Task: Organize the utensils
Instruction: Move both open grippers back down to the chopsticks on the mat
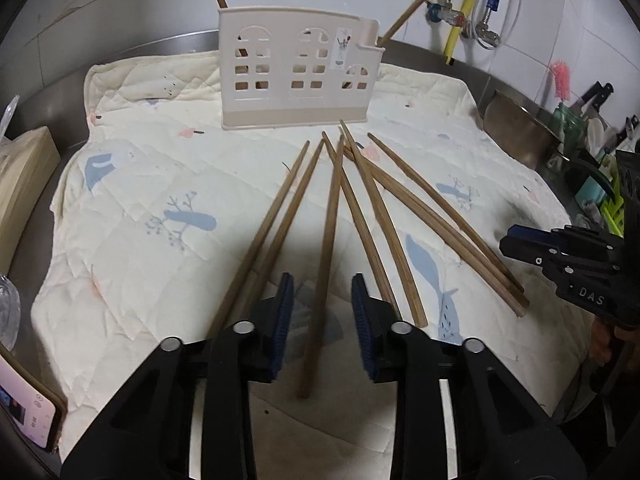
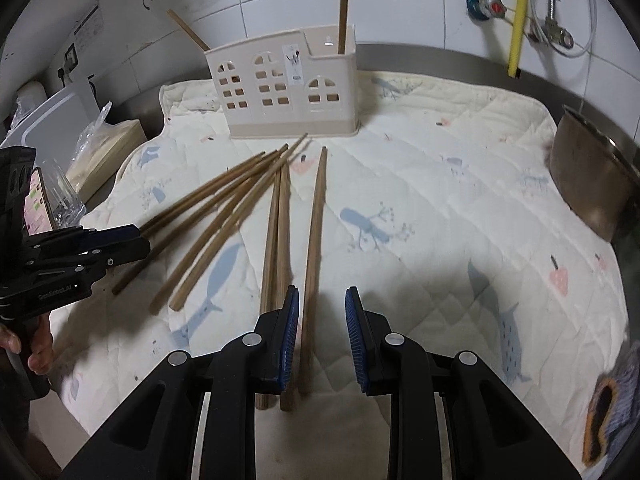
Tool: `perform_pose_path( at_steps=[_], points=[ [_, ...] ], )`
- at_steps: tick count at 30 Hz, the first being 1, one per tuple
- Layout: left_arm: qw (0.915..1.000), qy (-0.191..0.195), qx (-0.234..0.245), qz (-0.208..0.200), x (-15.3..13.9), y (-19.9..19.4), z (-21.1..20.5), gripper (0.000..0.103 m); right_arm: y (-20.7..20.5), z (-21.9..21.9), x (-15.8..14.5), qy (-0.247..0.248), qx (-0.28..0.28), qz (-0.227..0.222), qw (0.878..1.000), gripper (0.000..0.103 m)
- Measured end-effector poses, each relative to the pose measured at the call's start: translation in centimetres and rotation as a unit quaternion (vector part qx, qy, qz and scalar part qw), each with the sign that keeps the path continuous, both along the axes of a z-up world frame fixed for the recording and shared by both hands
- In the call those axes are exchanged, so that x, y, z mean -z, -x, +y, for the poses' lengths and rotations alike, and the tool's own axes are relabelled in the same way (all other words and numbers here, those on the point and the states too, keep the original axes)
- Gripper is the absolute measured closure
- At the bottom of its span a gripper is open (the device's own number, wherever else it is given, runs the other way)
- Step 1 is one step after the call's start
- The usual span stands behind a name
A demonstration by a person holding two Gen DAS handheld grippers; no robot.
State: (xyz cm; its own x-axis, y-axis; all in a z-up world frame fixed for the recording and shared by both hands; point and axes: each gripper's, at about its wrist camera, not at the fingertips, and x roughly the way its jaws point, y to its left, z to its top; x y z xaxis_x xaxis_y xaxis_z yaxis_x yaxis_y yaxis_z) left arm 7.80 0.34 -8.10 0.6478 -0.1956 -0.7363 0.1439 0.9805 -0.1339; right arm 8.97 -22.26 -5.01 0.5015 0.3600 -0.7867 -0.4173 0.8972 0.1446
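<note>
Left gripper [image 1: 322, 300] and right gripper [image 2: 322, 312] are held spread, each straddling one chopstick; wooden chopsticks [image 1: 360, 216] lie fanned on quilted mat [image 1: 140, 200] before cream utensil holder [image 1: 298, 72].

dim indoor light, soft shadows, fisheye-warped edges

Matt wooden chopsticks [image 1: 328, 240], quilted cloth mat [image 1: 140, 200], smooth plastic holder [image 1: 296, 76]

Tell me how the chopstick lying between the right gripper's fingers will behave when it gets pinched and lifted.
The chopstick looks like rigid wood, so it should stay straight. It is long and thin, and the right gripper sits near its thick end, so the far tip will probably droop. Its squared butt makes rolling on the quilted mat unlikely.
</note>
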Motion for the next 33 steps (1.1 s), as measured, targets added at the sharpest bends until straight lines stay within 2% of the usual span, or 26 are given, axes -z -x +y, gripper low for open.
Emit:
perform_pose_path(
  at_steps=[3, 8, 26, 33],
  points=[
    [1.0, 0.0, 0.001, 0.006, 0.5, -0.2, -0.1, 0.084, 0.0, 0.0, 0.2, -0.001, 0.0, 0.004, 1.0, 0.082],
    [0.9999, -0.008, 0.002, 0.014, 1.3, -0.6, -0.5, 0.089, 0.0, 0.0, 0.6, -0.003, -0.005, 0.009, 1.0, 0.085],
    [0.9998, -0.011, -0.005, 0.019, 1.5, -0.9, -0.3, 0.094, -0.1, 0.8, 1.5, -0.004, -0.012, 0.021, 1.0, 0.092],
    [0.9997, -0.015, -0.003, 0.018, 1.5, -1.2, -0.4, 0.094, 0.0, 1.3, 1.6, 0.012, -0.012, 0.009, 1.0, 0.094]
  ],
)
